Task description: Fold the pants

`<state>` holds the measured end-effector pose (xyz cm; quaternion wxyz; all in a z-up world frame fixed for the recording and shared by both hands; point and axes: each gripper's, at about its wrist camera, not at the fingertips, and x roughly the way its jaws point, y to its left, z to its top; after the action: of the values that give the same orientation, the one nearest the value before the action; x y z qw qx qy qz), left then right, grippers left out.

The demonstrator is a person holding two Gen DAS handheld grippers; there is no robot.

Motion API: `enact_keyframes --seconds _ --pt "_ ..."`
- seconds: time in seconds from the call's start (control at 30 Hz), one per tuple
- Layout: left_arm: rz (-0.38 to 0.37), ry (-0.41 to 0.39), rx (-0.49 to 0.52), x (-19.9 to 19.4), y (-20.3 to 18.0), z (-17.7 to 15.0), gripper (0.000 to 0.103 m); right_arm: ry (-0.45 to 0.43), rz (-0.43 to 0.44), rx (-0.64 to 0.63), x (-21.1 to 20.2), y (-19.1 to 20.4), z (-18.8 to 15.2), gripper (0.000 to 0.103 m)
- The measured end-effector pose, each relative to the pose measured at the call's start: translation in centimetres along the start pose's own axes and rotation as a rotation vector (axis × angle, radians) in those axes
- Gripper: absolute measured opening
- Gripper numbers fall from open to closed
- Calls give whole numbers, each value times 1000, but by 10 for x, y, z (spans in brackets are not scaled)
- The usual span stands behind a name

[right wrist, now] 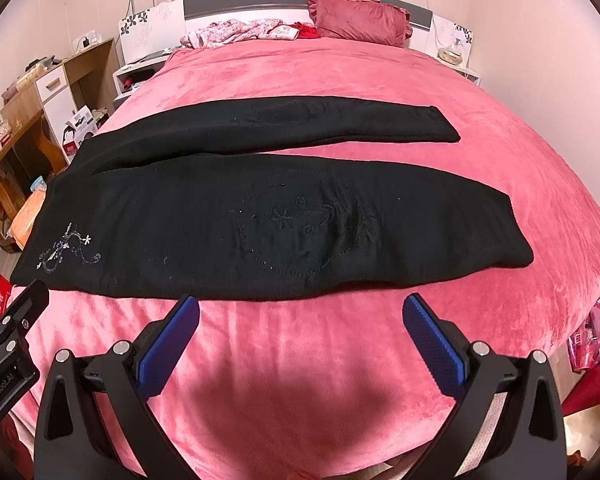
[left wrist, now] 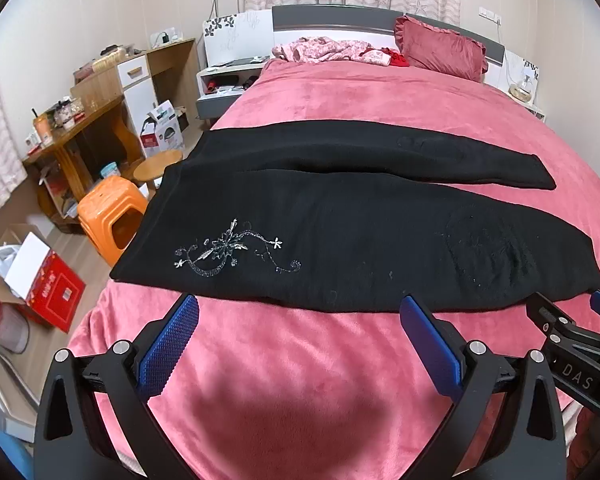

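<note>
Pants: the black pants point(right wrist: 260, 216) lie flat across the pink bedspread point(right wrist: 300, 80), waist toward the orange stool point(left wrist: 112, 216), 2 legs spread apart toward the other side.
Left gripper: your left gripper point(left wrist: 300, 344) hangs just short of the near leg's edge, jaws wide, holding nothing.
Right gripper: your right gripper point(right wrist: 300, 340) sits beside it at the same edge, jaws wide and empty too.
Step in hand: likely the first fold, leg over leg. Pinch the near edge at 2 spread points, one by the waist and one by the hem, then carry both together so the near leg lands squarely on the far one.
Care: grab only the pants, not the plush cover beneath.
Look: thick dark knit, silver floral embroidery point(left wrist: 236, 252) near the waist; a fainter stitched motif point(right wrist: 308, 232) lower down, too dim to read, possibly a face.
</note>
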<state>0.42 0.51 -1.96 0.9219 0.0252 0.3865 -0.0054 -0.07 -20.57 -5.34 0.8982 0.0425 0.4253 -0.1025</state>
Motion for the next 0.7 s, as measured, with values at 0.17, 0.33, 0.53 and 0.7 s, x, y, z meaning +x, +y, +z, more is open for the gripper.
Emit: enact_keyframes --seconds 0.17,0.33,0.53,0.7 --pt "-1 3 -1 0 0 0 100 1 1 -1 0 0 0 101" --pt "0 10 0 0 0 -1 100 4 -1 -3 0 1 0 101" --pt "0 15 0 1 0 0 100 5 -1 -4 1 1 -1 101" --pt "-2 19 -3 3 0 0 100 8 -2 -5 2 2 -1 101"
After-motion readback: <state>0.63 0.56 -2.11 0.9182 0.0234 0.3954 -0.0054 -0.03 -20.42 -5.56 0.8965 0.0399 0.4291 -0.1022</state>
